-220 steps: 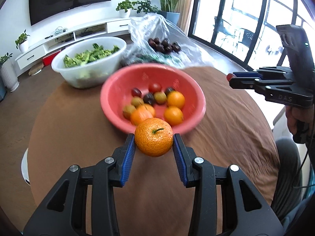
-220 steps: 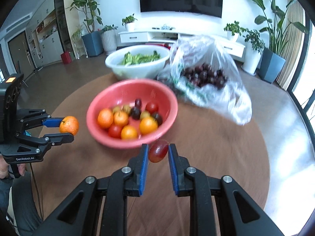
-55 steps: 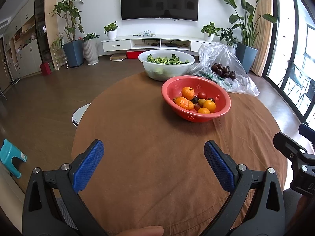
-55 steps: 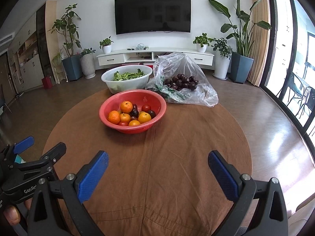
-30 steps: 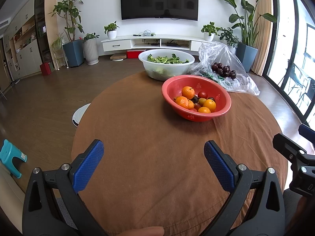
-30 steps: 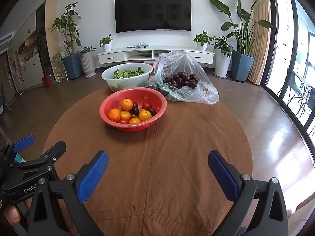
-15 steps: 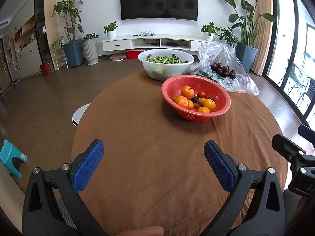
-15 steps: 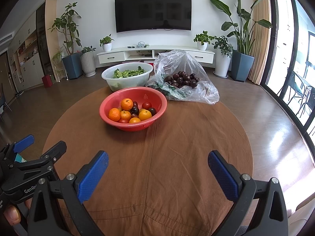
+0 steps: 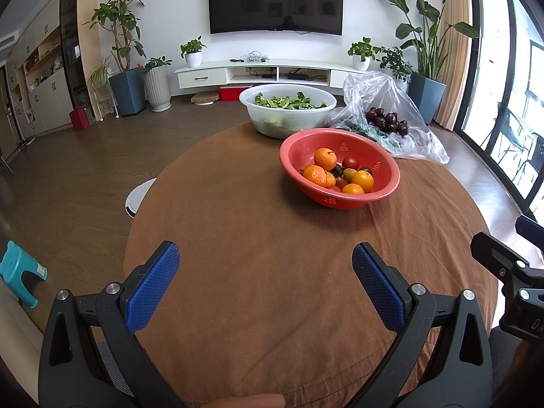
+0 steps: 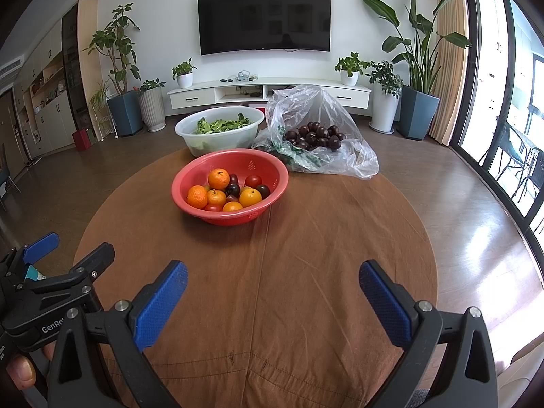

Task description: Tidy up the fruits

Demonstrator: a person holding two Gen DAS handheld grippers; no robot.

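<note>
Both claws, left and right, hang spread and empty at the near table edge, well apart from the red bowl of fruit, which lies ahead-right of the left and ahead-left of the right.

Red colander, orange tangerines, brown tablecloth, clear bag, blue-padded black right claw
</note>
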